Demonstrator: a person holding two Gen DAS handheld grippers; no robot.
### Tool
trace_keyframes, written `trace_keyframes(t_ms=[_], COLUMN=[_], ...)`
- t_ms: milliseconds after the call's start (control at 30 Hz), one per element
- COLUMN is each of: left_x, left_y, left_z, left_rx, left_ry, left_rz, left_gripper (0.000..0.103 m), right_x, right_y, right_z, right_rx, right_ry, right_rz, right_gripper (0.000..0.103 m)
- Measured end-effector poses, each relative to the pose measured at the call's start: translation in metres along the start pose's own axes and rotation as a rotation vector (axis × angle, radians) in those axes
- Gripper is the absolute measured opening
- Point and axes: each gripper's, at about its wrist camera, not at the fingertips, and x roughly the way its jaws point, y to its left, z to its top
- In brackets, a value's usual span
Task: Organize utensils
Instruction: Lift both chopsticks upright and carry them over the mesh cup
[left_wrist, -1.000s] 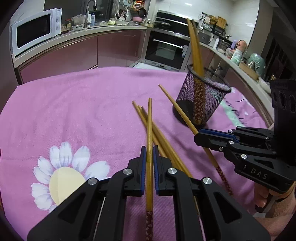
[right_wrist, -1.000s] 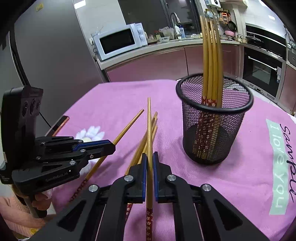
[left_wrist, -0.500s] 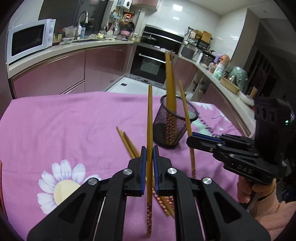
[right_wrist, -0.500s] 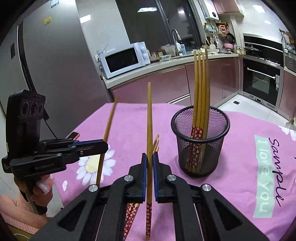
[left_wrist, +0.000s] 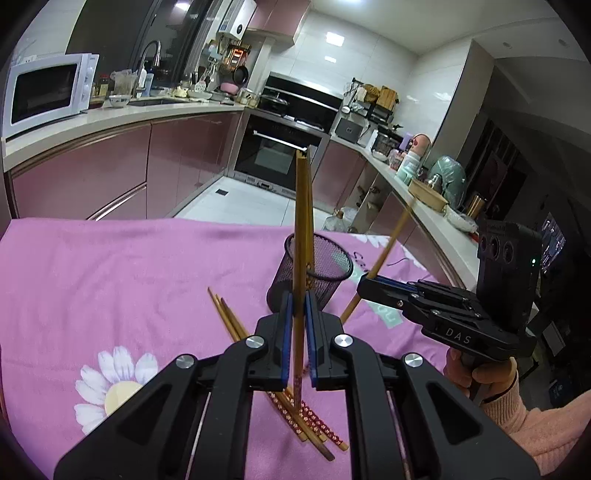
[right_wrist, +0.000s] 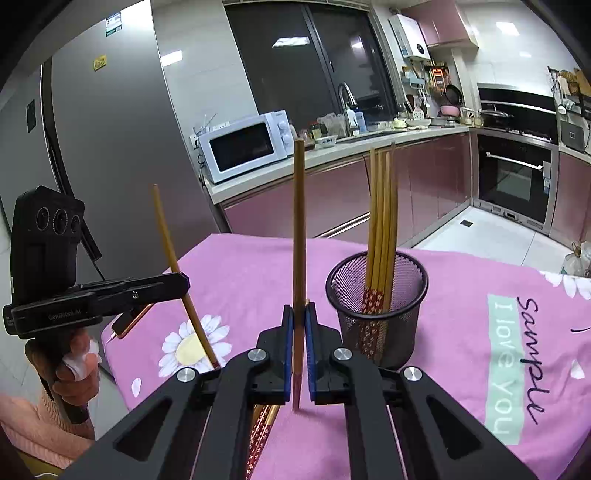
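Holding one upright chopstick (left_wrist: 300, 236) clamped: left gripper (left_wrist: 298, 332); right gripper (right_wrist: 298, 343) likewise grips another chopstick (right_wrist: 299, 236); mesh holder (right_wrist: 376, 306) near right.

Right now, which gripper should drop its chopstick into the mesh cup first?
Probably right. The right gripper holds its chopstick upright, just beside the mesh cup. The left gripper sits farther from the cup, its chopstick tilted.
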Motion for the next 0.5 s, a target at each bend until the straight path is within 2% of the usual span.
trace_keyframes(t_ms=[500], left_x=[-0.002], left_y=[-0.016], left_z=[0.037], left_rx=[0.042], left_ry=[-0.075], left_rz=[-0.008], left_gripper=[0.008], right_x=[-0.028], right_y=[0.001], right_z=[0.026], right_rx=[-0.051], right_ry=[-0.098], right_rz=[-0.039], right_gripper=[0.005])
